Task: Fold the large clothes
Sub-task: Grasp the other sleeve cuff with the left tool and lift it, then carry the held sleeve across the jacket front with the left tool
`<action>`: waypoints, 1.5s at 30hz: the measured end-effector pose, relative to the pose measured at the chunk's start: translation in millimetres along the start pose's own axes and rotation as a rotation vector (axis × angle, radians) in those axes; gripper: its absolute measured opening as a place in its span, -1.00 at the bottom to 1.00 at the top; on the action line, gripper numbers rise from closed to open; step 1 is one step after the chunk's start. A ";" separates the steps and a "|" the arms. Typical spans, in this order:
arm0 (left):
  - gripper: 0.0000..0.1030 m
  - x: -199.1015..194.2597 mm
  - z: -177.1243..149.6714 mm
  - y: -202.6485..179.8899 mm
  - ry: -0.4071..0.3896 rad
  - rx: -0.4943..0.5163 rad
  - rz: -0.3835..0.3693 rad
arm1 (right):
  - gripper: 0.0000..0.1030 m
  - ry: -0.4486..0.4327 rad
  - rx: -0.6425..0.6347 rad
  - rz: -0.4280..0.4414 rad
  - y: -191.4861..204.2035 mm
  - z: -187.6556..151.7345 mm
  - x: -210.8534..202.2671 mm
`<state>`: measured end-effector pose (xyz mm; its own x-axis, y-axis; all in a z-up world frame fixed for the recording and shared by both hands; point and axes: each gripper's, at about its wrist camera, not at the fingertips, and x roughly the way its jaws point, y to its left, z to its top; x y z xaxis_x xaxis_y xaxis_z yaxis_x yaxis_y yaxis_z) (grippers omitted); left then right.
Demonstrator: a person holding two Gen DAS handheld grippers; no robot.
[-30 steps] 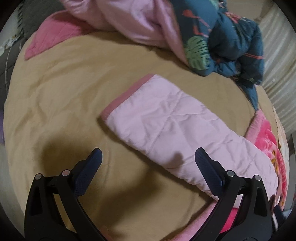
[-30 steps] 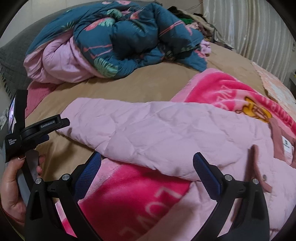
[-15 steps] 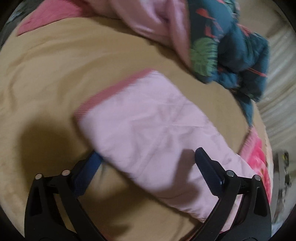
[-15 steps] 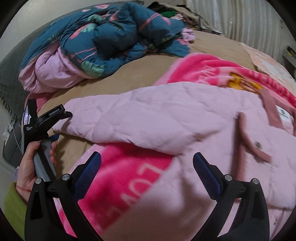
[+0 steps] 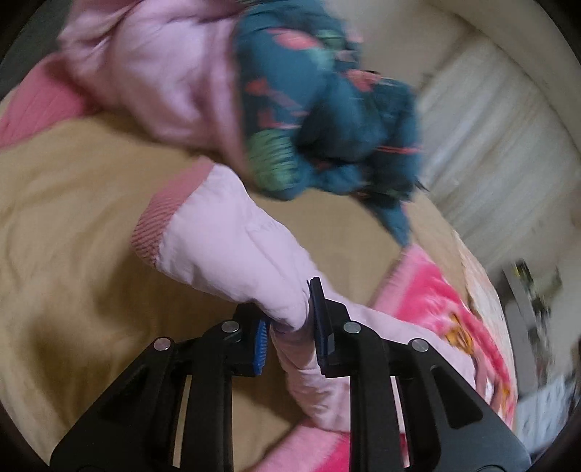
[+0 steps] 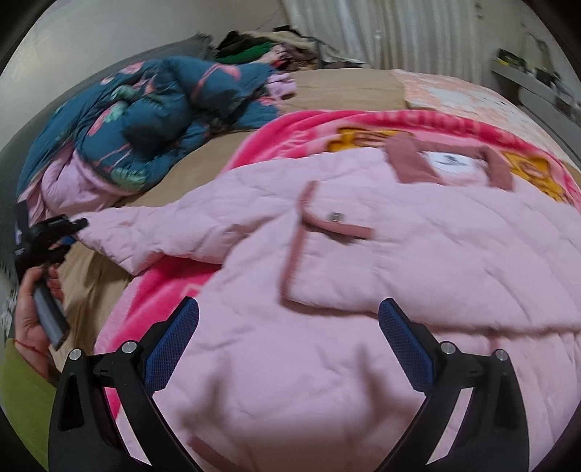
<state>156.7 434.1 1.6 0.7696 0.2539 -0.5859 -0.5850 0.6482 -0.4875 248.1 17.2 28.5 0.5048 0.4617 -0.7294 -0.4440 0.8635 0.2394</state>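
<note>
left wrist view shows the left gripper (image 5: 290, 328) clenched on a pinch of the pale pink quilted jacket's sleeve (image 5: 232, 247); its jaws have just been closing, and the padded cloth is now bunched between the blue pads, with the ribbed darker-pink cuff (image 5: 159, 225) hanging free toward 10 o'clock. right wrist view shows the right gripper (image 6: 288, 339) released, jaws standing wide above the jacket body (image 6: 417, 261), touching nothing that can be seen. the jacket lies spread across a bright pink fleece blanket (image 6: 363, 127) on the bed, collar toward 1 o'clock, a snap-tab flap (image 6: 326, 221) near the centre, and the sleeve stretched out toward 9 o'clock, where the left gripper (image 6: 54, 232) and the hand (image 6: 32, 308) carrying it appear. judging by the puffed, creased quilting, the garment should be light, soft and limp, sagging wherever it is unsupported and a little slick on its shell, so a deep bite on a seam, the cuff or the hem would likely hold better than a shallow pinch of the smooth padding. the tan bedsheet (image 5: 72, 254) is soft and wrinkled, and the fleece beneath may drag along with the jacket. a crumpled teal floral duvet (image 6: 156, 119) with a pink lining is heaped toward 10 o'clock, pale curtains (image 6: 399, 32) hang at 12 o'clock, and a cluttered shelf shows blurred at 2 o'clock.
</note>
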 end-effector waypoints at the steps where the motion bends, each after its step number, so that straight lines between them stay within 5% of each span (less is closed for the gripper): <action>1: -0.75 -3.1 -0.5 -9.8 -0.005 0.026 -0.013 | 0.91 -0.012 0.008 -0.014 -7.2 -2.9 -5.8; 6: -0.79 -22.7 -14.1 -60.9 -0.012 0.109 -0.158 | 0.92 -0.040 0.040 -0.074 -38.0 -19.7 -27.7; 18: -0.93 -79.3 -72.0 -157.2 -0.058 0.334 -0.314 | 0.92 -0.114 0.102 -0.150 -96.1 -30.9 -113.4; 30: -0.95 -106.0 -90.3 -226.3 -0.037 0.433 -0.357 | 0.92 -0.253 0.189 -0.150 -138.6 -46.1 -199.8; 45: -0.95 -141.5 -101.3 -294.7 -0.023 0.504 -0.430 | 0.92 -0.329 0.273 -0.095 -167.7 -57.5 -239.9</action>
<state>194.3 134.4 162.6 0.9162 -0.0905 -0.3903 -0.0377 0.9504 -0.3088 158.9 -250.0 126.4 0.7626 0.3800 -0.5235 -0.1950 0.9067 0.3741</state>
